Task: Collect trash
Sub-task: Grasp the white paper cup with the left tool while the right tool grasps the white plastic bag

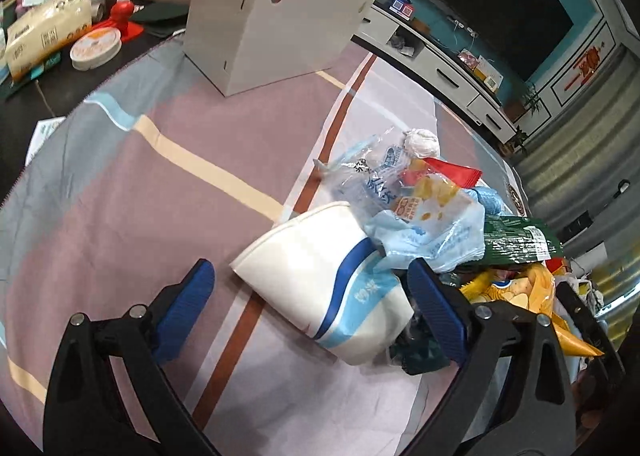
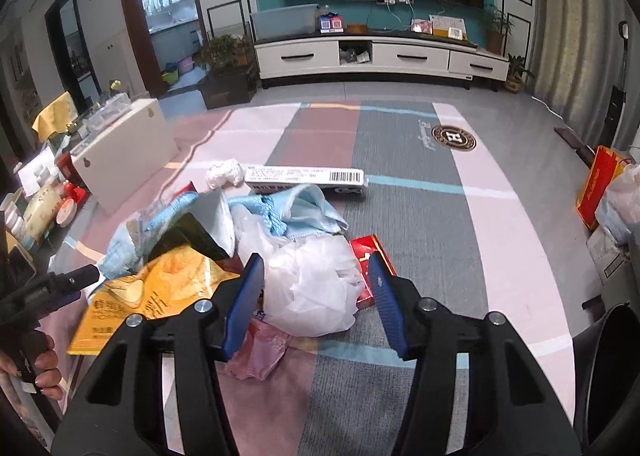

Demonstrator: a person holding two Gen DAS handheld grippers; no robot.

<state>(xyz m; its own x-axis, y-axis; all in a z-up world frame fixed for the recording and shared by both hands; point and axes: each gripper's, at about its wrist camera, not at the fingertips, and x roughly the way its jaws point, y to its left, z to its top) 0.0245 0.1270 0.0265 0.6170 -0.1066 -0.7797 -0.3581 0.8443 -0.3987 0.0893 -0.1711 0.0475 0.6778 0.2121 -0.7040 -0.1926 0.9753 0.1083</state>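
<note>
A heap of trash lies on a striped cloth. In the left wrist view, my left gripper is open around a white and blue paper cup lying on its side, with clear and light blue wrappers, a green packet and a yellow chip bag beyond it. In the right wrist view, my right gripper is open around a crumpled white plastic bag. Beside it lie a red box, a blue face mask, a long white carton, a pink bag and the yellow chip bag.
A white cardboard box stands at the far side of the cloth. Tissue packs, a round tin and a red toy crowd the dark table beyond. The left gripper shows at the right wrist view's left edge. Bags stand at the right.
</note>
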